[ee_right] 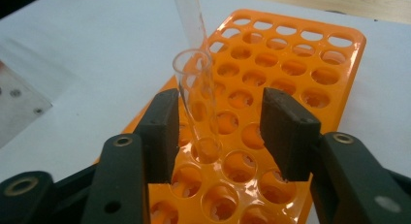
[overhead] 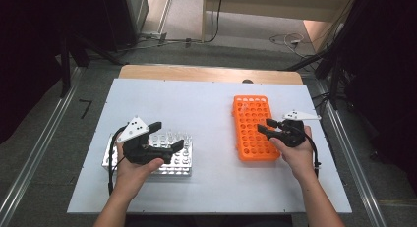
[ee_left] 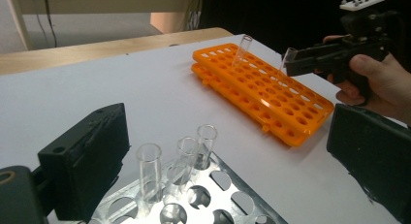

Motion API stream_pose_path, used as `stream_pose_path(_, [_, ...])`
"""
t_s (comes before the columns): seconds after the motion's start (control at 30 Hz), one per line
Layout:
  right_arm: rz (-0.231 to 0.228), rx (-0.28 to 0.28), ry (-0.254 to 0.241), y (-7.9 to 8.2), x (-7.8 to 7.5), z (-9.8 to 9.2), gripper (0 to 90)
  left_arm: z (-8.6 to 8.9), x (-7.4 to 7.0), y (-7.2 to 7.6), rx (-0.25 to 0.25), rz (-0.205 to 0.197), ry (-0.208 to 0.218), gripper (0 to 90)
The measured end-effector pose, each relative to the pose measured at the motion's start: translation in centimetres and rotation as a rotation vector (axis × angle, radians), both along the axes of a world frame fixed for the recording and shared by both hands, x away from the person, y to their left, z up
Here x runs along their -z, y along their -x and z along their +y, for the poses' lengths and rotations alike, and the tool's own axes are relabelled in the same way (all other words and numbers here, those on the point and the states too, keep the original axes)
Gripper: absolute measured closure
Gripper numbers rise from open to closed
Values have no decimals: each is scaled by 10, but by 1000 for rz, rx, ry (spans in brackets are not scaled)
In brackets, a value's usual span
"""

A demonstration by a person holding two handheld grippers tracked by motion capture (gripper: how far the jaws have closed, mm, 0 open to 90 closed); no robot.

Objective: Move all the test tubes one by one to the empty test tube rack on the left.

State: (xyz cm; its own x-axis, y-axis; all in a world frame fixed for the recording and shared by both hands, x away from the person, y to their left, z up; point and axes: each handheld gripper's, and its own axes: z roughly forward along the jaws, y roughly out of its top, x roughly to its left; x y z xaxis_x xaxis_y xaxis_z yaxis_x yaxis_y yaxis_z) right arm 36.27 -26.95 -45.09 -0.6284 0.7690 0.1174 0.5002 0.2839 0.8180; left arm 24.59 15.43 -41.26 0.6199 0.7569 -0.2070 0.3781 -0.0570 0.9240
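My left gripper (overhead: 168,134) hangs open over the metal tube rack (overhead: 184,169) at the table's near left. Three clear glass tubes (ee_left: 186,153) stand in that rack between its wide-apart jaws (ee_left: 228,158), untouched. My right gripper (overhead: 264,127) reaches over the right edge of the orange rack (overhead: 252,138). Its jaws (ee_right: 220,132) flank a clear tube (ee_right: 196,98) that stands tilted in a hole of the orange rack (ee_right: 291,64). The tube rests near the left pad, with a clear gap to the right pad. A second tube (ee_right: 189,15) stands farther back in the rack.
A white sheet (overhead: 211,104) covers the wooden table, with bare room between the two racks. The orange rack (ee_left: 271,103) has many vacant holes. Dark stands and cables lie on the floor around the table.
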Motion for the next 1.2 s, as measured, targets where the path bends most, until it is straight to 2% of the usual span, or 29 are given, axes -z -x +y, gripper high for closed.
stream_pose_path(0.1, [3,-7,32,-2,4,3,543,-2,0,1,11,-3,4,0])
stream_pose_path(0.23, [11,-27,32,-3,6,4,622,-3,0,2,17,-3,4,0])
stream_pose_path(0.53, [13,-46,77,-2,13,9,662,-3,1,2,20,1,5,0])
stream_pose_path(0.7, [-2,-51,80,0,15,10,665,-3,2,1,18,6,2,0])
stream_pose_path(0.83, [-33,-41,76,2,18,9,709,-4,3,0,19,10,-2,0])
stream_pose_path(1.07, [-44,-35,78,4,18,12,739,-3,2,0,17,12,4,0])
stream_pose_path(1.2, [-61,-28,58,5,14,10,739,-2,2,0,17,11,8,0])
